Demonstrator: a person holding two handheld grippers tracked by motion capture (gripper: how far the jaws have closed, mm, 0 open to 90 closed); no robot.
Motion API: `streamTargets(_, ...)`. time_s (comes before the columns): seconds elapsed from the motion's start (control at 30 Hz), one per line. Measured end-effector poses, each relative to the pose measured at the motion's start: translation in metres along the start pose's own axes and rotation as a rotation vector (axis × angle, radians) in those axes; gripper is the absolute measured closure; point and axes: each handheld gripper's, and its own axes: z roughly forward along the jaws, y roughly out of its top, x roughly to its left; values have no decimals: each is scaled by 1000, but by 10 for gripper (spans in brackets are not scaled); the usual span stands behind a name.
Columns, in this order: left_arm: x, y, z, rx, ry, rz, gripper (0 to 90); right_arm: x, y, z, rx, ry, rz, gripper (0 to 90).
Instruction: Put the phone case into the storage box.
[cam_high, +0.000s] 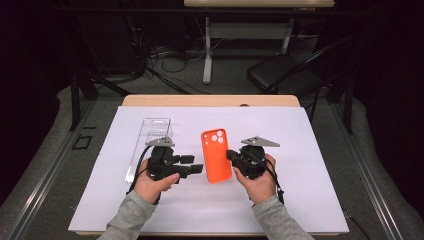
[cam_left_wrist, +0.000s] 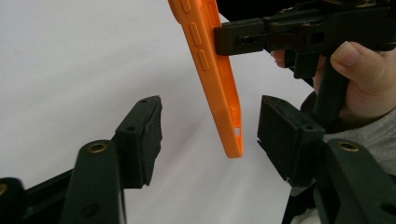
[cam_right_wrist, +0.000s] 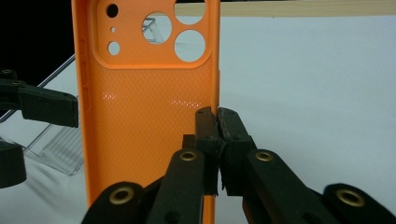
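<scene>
Two black grippers, left gripper (cam_high: 192, 164) and right gripper (cam_high: 231, 156), each with brass-ringed screw holes, blocky matte pads, a grey three-cornered top plate and a trailing black cable; grey knit sleeves (cam_high: 129, 217).

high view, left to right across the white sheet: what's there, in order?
Clear plastic box → left hand-held gripper → orange phone case → right hand-held gripper, shut on the phone case's right edge.

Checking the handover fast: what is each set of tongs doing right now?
Left tongs: open around the case's lower edge, pads clear of it.
Right tongs: shut on the case's side edge.
</scene>
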Motion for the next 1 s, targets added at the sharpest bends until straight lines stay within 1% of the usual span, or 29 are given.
streamTargets(0.07, 0, -1, 1, -7, 11, -10, 428, 1, 0, 0, 0, 4, -3, 877)
streamTargets(0.13, 1, -2, 2, 0, 7, -10, 431, 3, -1, 0, -1, 4, -5, 877)
streamTargets(0.17, 1, -3, 2, 0, 2, -12, 447, 3, -1, 0, -3, 5, -6, 877)
streamTargets(0.23, 1, -4, 4, 4, -7, -23, 455, 4, -1, 0, -2, 7, -9, 877)
streamTargets(0.37, -1, -5, 7, 11, -11, -34, 464, 5, -2, 0, -5, 10, -12, 877)
streamTargets(0.43, -1, -7, 6, -4, 10, -44, 464, 6, -2, 0, -2, 10, -11, 877)
streamTargets(0.5, -1, -8, 6, -29, 14, -60, 487, 8, -2, 1, 0, 11, -13, 877)
streamTargets(0.67, -2, -10, 6, -40, 17, -62, 534, 10, -4, 2, 6, 15, -24, 877)
streamTargets(0.8, -1, -11, 9, -26, 6, -77, 559, 12, -5, 2, 5, 18, -32, 877)
streamTargets(1.0, 1, -12, 12, 10, -25, -125, 607, 15, -5, 2, 2, 23, -38, 877)
